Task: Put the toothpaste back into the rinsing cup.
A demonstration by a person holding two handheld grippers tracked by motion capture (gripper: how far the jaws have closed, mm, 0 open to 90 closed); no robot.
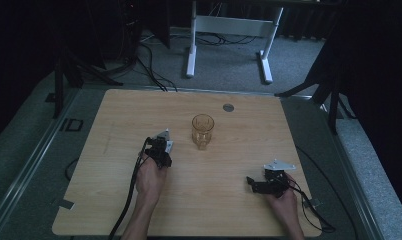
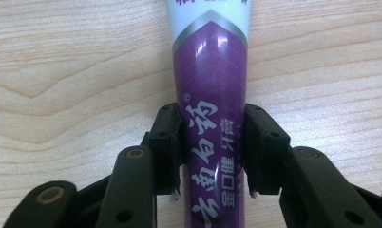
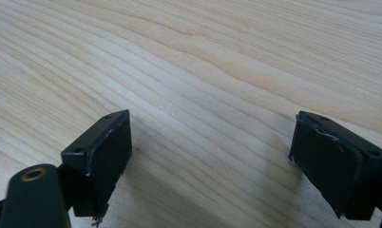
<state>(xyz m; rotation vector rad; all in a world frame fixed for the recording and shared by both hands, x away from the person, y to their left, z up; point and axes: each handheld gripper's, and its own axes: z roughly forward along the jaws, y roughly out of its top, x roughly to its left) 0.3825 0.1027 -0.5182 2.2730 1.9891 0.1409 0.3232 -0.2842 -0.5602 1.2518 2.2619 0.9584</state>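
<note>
toothpaste tube [image 2: 210,114]: purple, lying on the table [image 1: 114,120], running straight out ahead of the left gripper [image 2: 212,159], jaws clamped on its lower body | glass [image 1: 202,131]: just right of that gripper | right gripper [image 3: 210,161]: jaws apart, nothing between | advice: grip gently; lift level; avoid squeezing

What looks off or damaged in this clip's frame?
Only wear: the right gripper pads are chipped and frayed along their edges. The glass stands upright, nothing is spilled, and the left gripper holds the tube squarely.
</note>
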